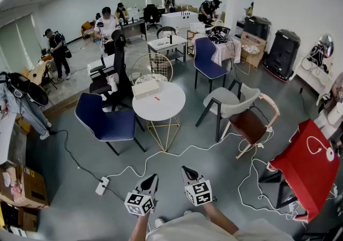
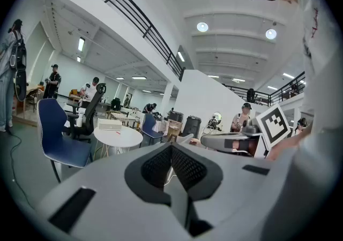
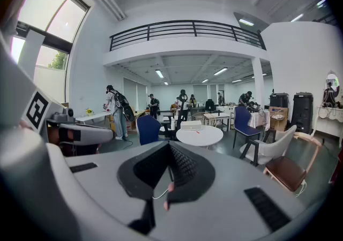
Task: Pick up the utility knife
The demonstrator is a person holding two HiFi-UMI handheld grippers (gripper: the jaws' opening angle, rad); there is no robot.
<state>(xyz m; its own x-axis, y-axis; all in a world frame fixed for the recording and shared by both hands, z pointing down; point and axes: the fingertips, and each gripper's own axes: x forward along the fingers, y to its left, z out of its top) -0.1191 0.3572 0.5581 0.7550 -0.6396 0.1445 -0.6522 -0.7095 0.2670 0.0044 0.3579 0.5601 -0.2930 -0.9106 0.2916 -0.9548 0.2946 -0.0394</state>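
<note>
The utility knife appears as a small red thing (image 1: 157, 98) lying on the round white worktop (image 1: 166, 108) at the middle of the head view, well apart from both grippers; it is too small to make out in detail.

At the bottom edge of that view the left gripper (image 1: 152, 178) and the right gripper (image 1: 186, 170) are held side by side over the grey floor (image 1: 69, 202), pointing up the frame toward the worktop. Each gripper's own view shows its jaws closed together with nothing between them.

Above them in the frame, a white cable (image 1: 177, 154) snakes across the floor, and a white power strip (image 1: 102, 185) lies at the lower left. A blue chair (image 1: 104, 119) stands just left of the worktop. A grey chair (image 1: 228, 103) and a wooden chair with a brown seat (image 1: 252, 125) stand to its right.

On the worktop, a flat white box (image 1: 146, 89) sits just above the knife in the frame. Further up are more tables, chairs and several standing people.
</note>
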